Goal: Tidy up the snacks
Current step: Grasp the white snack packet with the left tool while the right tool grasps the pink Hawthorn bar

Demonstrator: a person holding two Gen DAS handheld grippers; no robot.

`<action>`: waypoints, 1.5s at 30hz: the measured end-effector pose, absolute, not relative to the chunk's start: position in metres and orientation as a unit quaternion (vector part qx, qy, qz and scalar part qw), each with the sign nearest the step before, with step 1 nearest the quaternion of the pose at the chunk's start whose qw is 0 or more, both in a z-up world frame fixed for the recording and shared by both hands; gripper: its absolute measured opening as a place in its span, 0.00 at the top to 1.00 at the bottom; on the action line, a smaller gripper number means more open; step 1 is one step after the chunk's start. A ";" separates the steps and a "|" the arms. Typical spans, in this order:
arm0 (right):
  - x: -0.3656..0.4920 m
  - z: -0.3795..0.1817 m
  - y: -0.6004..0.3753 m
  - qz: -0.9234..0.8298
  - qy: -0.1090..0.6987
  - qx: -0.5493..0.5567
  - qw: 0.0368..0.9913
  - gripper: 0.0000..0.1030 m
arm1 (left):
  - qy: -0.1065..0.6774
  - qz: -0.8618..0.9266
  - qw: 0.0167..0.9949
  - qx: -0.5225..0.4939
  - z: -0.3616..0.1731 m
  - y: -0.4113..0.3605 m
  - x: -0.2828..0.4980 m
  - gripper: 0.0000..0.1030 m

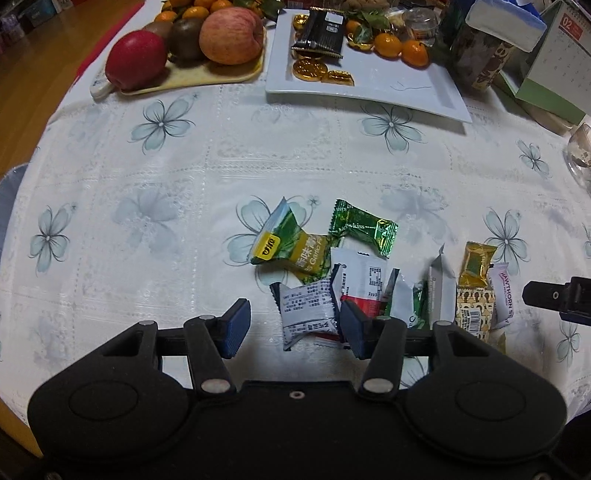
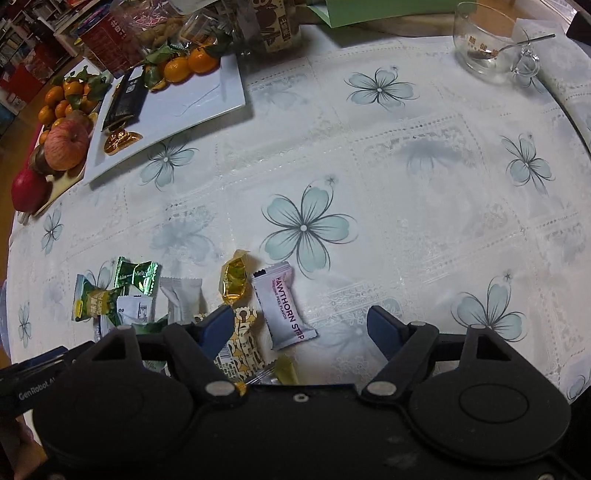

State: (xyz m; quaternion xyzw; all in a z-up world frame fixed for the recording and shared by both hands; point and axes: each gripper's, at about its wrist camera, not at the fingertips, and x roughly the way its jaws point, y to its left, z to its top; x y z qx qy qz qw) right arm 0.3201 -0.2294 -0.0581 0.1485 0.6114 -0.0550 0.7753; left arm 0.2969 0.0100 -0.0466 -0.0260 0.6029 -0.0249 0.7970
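Several small snack packets lie in a loose pile on the flowered tablecloth. My left gripper [image 1: 293, 326] is open, its fingers either side of a grey-white printed packet [image 1: 308, 312]; a green-yellow garlic packet [image 1: 291, 245] and a green kiss candy [image 1: 364, 227] lie just beyond. My right gripper [image 2: 301, 328] is open and empty above a white Hawthorn Strip packet [image 2: 282, 308], with a gold-wrapped candy [image 2: 234, 277] and a patterned yellow packet [image 2: 242, 341] by its left finger. A white rectangular plate [image 1: 406, 92] at the far side holds a black packet [image 1: 321, 29], gold coins and mandarins.
A yellow board [image 1: 192, 77] with apples and kiwis stands at the far left. Boxes and a calendar [image 1: 561, 62] crowd the far right. A glass cup with a spoon [image 2: 487, 40] stands at the far right edge in the right wrist view.
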 end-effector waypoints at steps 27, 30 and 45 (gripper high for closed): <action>0.345 -0.093 -0.220 -0.073 0.645 0.136 0.748 0.36 | 0.644 0.004 0.758 -0.109 -0.082 0.006 0.326 0.47; 0.347 -0.100 -0.217 -0.079 0.647 0.124 0.748 0.36 | 0.640 -0.002 0.761 -0.107 -0.078 0.006 0.327 0.51; 0.342 -0.092 -0.229 -0.073 0.656 0.130 0.740 0.79 | 0.632 0.018 0.769 -0.089 -0.055 0.022 0.301 0.51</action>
